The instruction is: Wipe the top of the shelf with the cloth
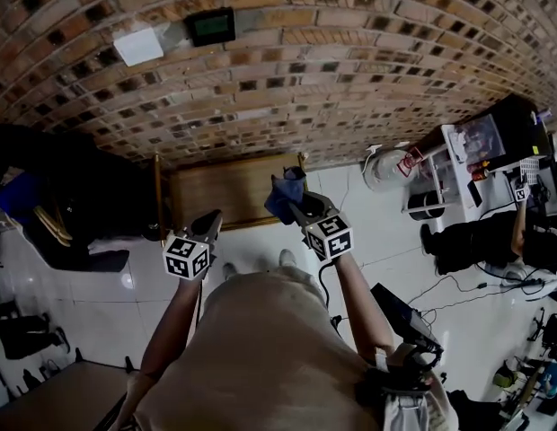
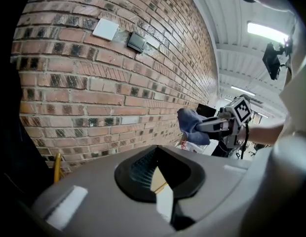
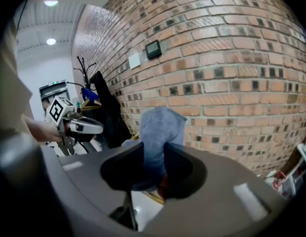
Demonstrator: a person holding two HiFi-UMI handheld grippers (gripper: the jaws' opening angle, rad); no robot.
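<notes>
A blue cloth (image 1: 283, 196) hangs bunched in my right gripper (image 1: 296, 206), which is shut on it just over the right end of the wooden shelf top (image 1: 226, 191). In the right gripper view the cloth (image 3: 160, 132) rises out from between the jaws of that gripper (image 3: 155, 167), with the brick wall behind it. My left gripper (image 1: 211, 221) is held before the shelf's front edge, left of the right one, shut and with nothing in it. In the left gripper view the cloth (image 2: 192, 126) shows to the right, and the jaws of the left gripper (image 2: 155, 174) leave only a thin slit.
The shelf stands against a brick wall (image 1: 287, 88) that bears a white plate (image 1: 139, 46) and a black panel (image 1: 211, 27). Dark coats (image 1: 72, 187) hang to the left. A seated person (image 1: 494, 241), a desk and cables lie to the right on the white floor.
</notes>
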